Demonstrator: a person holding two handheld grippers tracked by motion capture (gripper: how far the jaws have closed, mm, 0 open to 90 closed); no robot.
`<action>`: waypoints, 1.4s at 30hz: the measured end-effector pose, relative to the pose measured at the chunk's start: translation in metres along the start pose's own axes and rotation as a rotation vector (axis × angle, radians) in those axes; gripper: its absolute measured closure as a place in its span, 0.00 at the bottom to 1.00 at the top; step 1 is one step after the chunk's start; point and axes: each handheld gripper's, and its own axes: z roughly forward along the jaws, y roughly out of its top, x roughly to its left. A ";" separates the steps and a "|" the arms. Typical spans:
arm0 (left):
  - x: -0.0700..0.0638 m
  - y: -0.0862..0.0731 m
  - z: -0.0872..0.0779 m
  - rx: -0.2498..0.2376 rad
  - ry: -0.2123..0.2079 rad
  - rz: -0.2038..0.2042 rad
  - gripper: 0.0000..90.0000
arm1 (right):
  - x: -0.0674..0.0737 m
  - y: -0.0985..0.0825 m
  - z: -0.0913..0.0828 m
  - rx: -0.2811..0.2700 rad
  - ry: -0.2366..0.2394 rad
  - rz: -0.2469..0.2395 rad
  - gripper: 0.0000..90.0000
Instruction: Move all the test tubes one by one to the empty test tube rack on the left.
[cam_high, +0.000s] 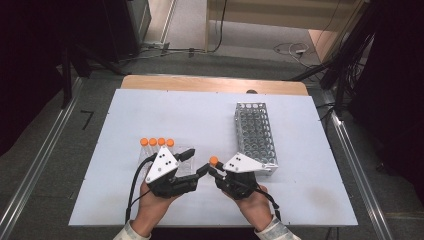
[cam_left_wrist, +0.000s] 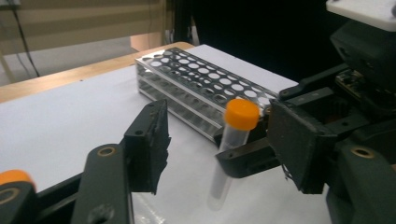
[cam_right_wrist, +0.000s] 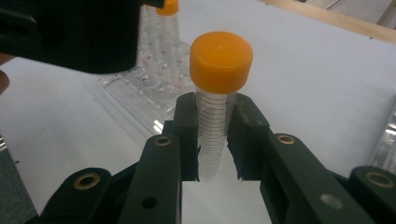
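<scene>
While the fingers (cam_right_wrist: 187, 135) of the right gripper (cam_right_wrist: 212, 140) press from both sides on a clear tube with an orange cap (cam_right_wrist: 215, 100), holding it upright just above the tabletop (cam_high: 210, 117), the left gripper (cam_left_wrist: 219, 149) stands half open around that tube, pads not touching it. It looks like a hand-over, or a carry to the metal rack (cam_high: 255, 132) just beside the right hand. Next, the tube wants lining up over an empty hole. Four capped tubes (cam_high: 157, 143) wait in the clear stand behind the left gripper, which crowds the path.
</scene>
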 end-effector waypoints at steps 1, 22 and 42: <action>-0.001 -0.001 0.001 0.004 -0.006 0.003 0.46 | 0.001 0.000 0.001 0.000 0.008 0.005 0.80; -0.006 -0.008 0.009 0.036 -0.024 0.026 0.74 | 0.017 0.001 0.005 0.010 0.071 -0.027 0.80; 0.000 -0.006 0.005 0.020 -0.003 0.006 0.77 | 0.013 0.000 0.006 0.036 0.085 -0.032 0.32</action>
